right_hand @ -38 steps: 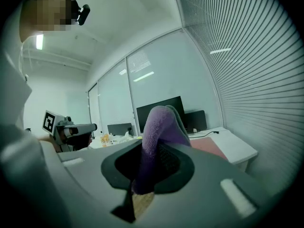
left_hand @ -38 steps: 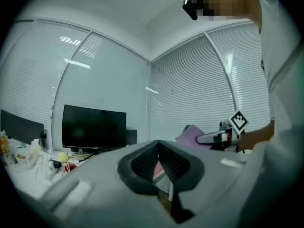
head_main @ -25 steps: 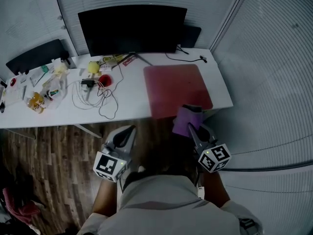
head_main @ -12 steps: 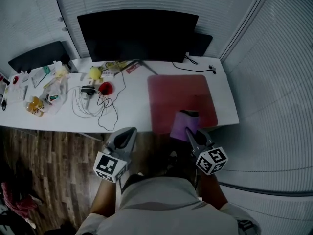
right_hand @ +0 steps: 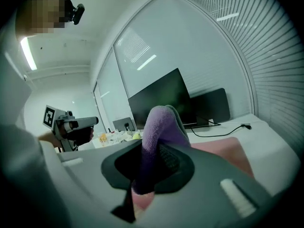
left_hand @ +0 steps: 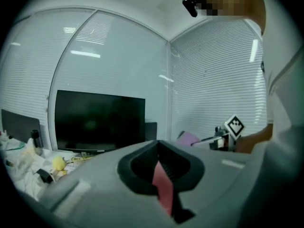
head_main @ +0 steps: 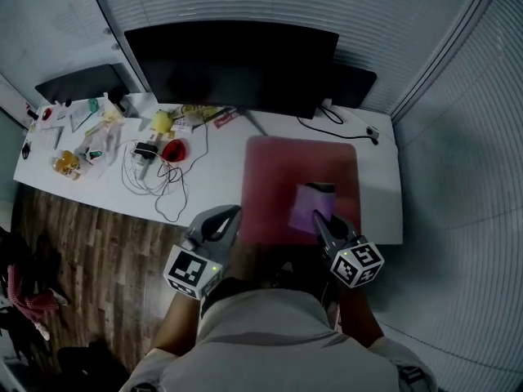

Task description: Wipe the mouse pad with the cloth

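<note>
Purple fleecy cloth (head_main: 310, 206) is what I am gripping in the right claw (head_main: 319, 216). Its jaws are clenching a bunched fold that is standing up between them. I am holding it over the near right part of the dark red rectangular mouse pad (head_main: 282, 174), though I cannot tell whether it is touching. That pad is lying on the right half of the white counter (head_main: 216, 182), on the near side of the wide black monitor (head_main: 233, 64). My left claw (head_main: 230, 213) is hovering by the pad's near left corner, jaws pressed together on nothing. White tangled cable (head_main: 159, 182) is sprawling on the counter further left.
</note>
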`<state>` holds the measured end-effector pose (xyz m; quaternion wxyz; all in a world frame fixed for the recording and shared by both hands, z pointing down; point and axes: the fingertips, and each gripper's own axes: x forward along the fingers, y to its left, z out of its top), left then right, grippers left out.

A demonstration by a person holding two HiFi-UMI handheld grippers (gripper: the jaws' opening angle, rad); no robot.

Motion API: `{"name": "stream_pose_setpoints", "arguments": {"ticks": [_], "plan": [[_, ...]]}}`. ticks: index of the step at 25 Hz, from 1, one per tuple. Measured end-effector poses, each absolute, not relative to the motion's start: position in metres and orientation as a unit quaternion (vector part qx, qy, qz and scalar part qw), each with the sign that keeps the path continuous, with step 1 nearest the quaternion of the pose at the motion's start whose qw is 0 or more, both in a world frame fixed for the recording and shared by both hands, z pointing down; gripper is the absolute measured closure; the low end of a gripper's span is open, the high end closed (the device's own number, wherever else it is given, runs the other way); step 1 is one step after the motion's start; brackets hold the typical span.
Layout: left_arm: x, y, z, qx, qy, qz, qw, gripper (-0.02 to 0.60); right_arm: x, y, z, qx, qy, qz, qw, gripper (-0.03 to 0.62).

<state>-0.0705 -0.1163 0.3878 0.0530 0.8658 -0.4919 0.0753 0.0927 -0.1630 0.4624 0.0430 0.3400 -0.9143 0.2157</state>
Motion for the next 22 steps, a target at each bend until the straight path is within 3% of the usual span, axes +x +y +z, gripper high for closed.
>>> {"name": "stream_pose_setpoints", "arguments": {"ticks": [10,22], "plan": [[-0.049,-0.16,0.407,0.861,-0.498,0.077,0.07,0.578,0.093,-0.222,0.486,0.302,-0.92,0.243,0.052,0.545],[-0.173,-0.215,0.44,0.866,-0.485,0.06,0.101,0.578,-0.067,-0.269,0.519,0.277,-0.915,0.27,0.119,0.545]]}}
